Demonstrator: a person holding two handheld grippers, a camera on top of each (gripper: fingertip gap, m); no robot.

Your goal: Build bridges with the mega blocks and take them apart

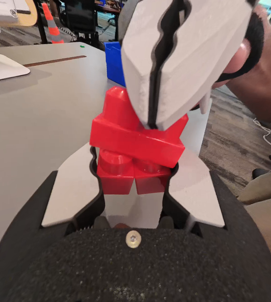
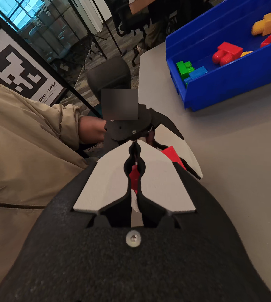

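Nearest the left wrist camera, the left gripper (image 1: 134, 170) has its white fingers clamped on the two sides of a red lower block (image 1: 132, 178), whose two round studs face up. A second red upper block (image 1: 136, 140) sits askew on those studs, tilted and twisted rather than seated flat, with one tall stud (image 1: 116, 106) rising at its far left. The right gripper (image 1: 152, 126) comes down from above onto this tilted block, its fingers drawn almost together at the tips; whether they pinch a part of the block or only press on it, I cannot tell. A hand (image 1: 254, 78) holds that gripper at the right edge. All of this is above a pale grey table (image 1: 41, 130).

In the right wrist view, the right gripper's (image 2: 135, 143) fingers are nearly closed, red plastic showing through the gap. To the right, a blue bin (image 2: 229, 91) on the table holds a green block (image 2: 184, 68), a small blue block (image 2: 196, 73), a red block (image 2: 226, 53) and a yellow block (image 2: 268, 24).
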